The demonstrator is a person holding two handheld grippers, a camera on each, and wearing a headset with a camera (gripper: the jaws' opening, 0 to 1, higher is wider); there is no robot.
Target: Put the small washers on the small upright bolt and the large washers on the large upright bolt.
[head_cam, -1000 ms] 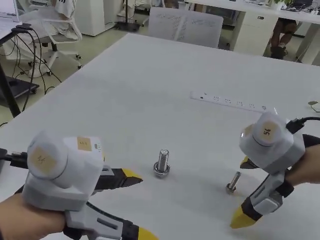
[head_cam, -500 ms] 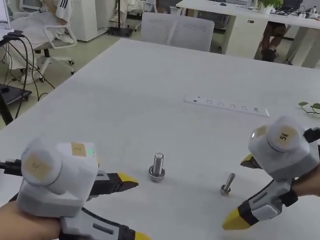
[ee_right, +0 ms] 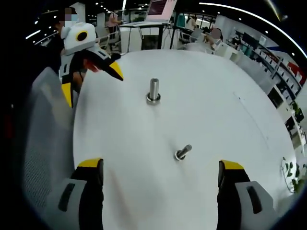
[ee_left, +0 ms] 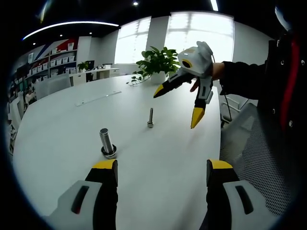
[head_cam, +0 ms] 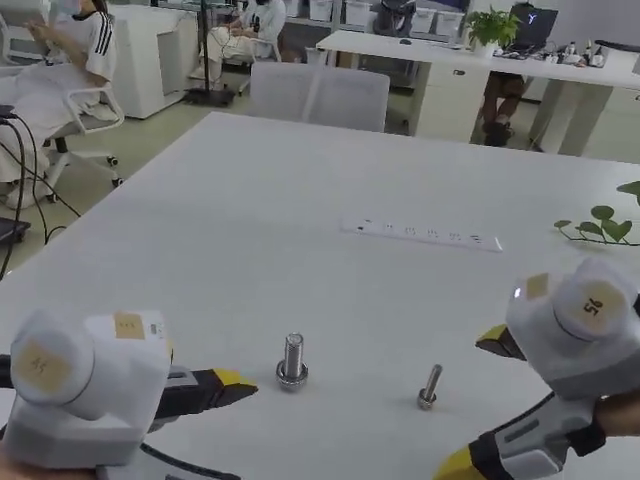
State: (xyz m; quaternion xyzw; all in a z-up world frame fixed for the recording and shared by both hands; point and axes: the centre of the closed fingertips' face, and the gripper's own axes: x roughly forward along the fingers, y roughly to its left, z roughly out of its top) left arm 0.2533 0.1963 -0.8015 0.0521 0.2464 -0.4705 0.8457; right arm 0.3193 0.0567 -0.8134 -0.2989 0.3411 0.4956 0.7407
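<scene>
Large bolt (head_cam: 292,362): threaded metal; cylindrical

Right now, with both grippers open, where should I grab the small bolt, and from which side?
Grip the small bolt on its bare shank, above the wider base. It stands nearly upright, leaning slightly. I'd come in level with the right gripper, which is open and nearest, jaws either side of the shank.

The large bolt (head_cam: 292,362) and small bolt (head_cam: 428,387) stood well apart, bare table (head_cam: 250,220) all round; a power strip (head_cam: 420,234) lay beyond, seemingly out of the way.
</scene>
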